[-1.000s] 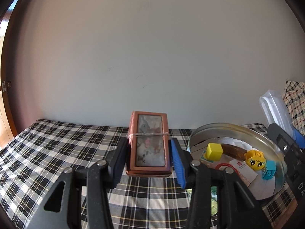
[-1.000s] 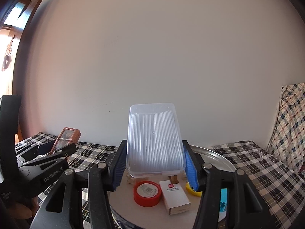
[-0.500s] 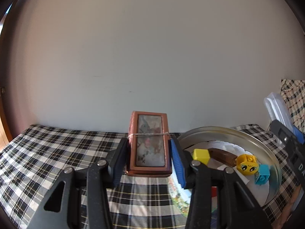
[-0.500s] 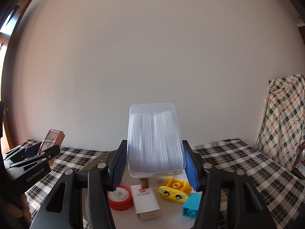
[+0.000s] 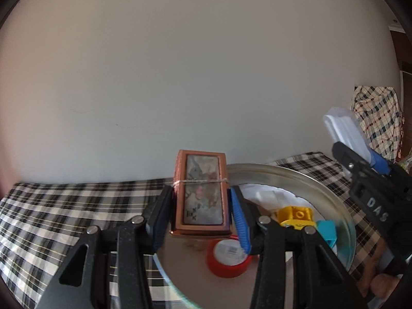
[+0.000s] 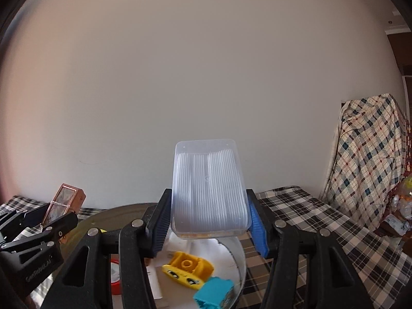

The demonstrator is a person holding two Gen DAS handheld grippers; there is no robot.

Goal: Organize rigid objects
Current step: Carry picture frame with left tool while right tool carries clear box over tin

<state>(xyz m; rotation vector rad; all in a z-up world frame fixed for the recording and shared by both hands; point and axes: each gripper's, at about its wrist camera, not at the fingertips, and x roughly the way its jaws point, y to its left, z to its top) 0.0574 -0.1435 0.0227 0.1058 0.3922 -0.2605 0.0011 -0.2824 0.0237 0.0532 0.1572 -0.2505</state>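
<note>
In the left wrist view, the left tool (image 5: 200, 216) pinches a brown framed box (image 5: 201, 195) by its two long sides, a thin string tied across its glazed face, and holds it upright above the near rim of a round metal tray (image 5: 327, 193). The tray sits on a surface covered in black-and-white checked cloth (image 5: 64, 211). Inside the tray lie a red tape roll (image 5: 229, 256), a yellow toy brick (image 5: 296, 215), a blue toy brick (image 5: 327, 231) just beside it, and some white paper (image 5: 270, 193). At the right edge the right tool (image 5: 360, 159) appears, carrying a clear plastic container (image 5: 345, 131). In the right wrist view, the right tool (image 6: 209, 224) grips that ribbed clear container (image 6: 208, 188) by its sides, tilted up over the tray (image 6: 103, 213). Below it sit the yellow brick (image 6: 188, 270), which has a cartoon face, and the blue brick (image 6: 213, 293) touching it; the red tape roll (image 6: 116, 275) is partly hidden. At left the left tool (image 6: 55, 212) holds the brown box (image 6: 64, 203).
</note>
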